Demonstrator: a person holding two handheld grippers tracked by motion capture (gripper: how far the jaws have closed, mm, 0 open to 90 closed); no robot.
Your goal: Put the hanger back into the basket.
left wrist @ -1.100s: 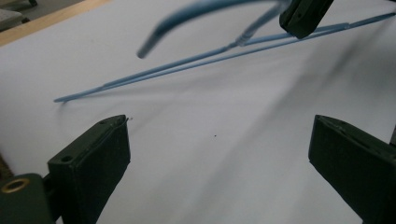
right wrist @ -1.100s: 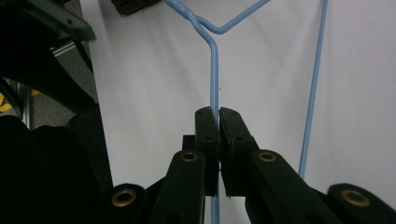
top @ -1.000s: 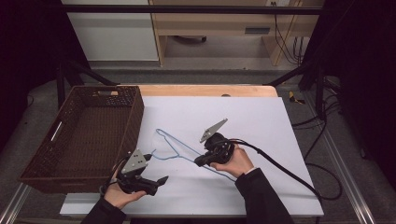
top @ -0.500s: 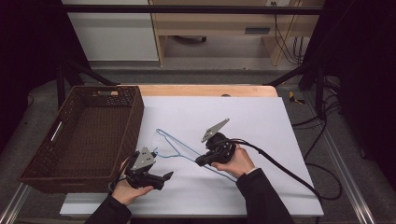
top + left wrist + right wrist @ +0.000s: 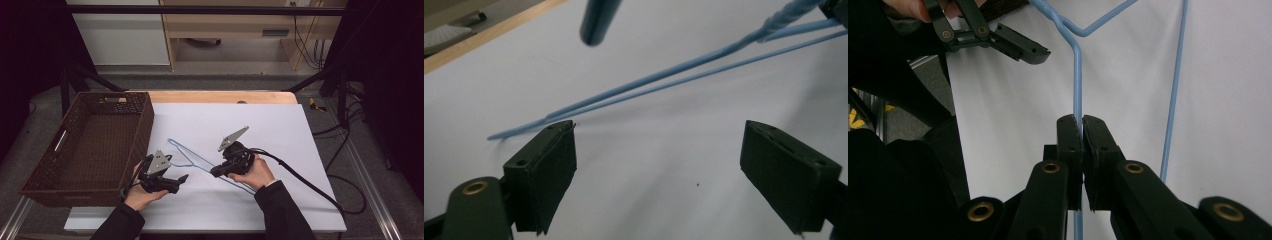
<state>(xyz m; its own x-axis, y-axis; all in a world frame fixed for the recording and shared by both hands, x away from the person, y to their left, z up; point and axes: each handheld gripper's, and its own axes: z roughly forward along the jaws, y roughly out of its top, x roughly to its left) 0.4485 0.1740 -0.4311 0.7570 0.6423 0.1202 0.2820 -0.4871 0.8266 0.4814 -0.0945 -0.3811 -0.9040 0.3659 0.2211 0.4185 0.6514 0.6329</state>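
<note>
A thin blue wire hanger lies on the white table top, and everything here sits around that hanger. The right gripper is in the person's right hand, and its two black jaws are pressed together on one straight blue wire of the hanger. In the right gripper view, the blue wire runs straight up from between the closed jaws to a bend, and a second blue wire runs just beside it on the white top. The left gripper is in the person's left hand, near the hook end of the hanger, on the side toward the person. Its jaws stand wide apart with nothing between them, and they have just been closing a little. In the left gripper view, two thin blue wires of the hanger cross the white top just past the tips of the jaws, and the left pad sits close to the wire's end but I cannot tell if it touches. A dark brown woven basket stands to the left of the hanger, with its near corner close to the left hand. A black cable trails from the right gripper, away from the hanger toward the right edge of the table. A strip of bare wood shows at the far edge of the table, well past the hanger.
</note>
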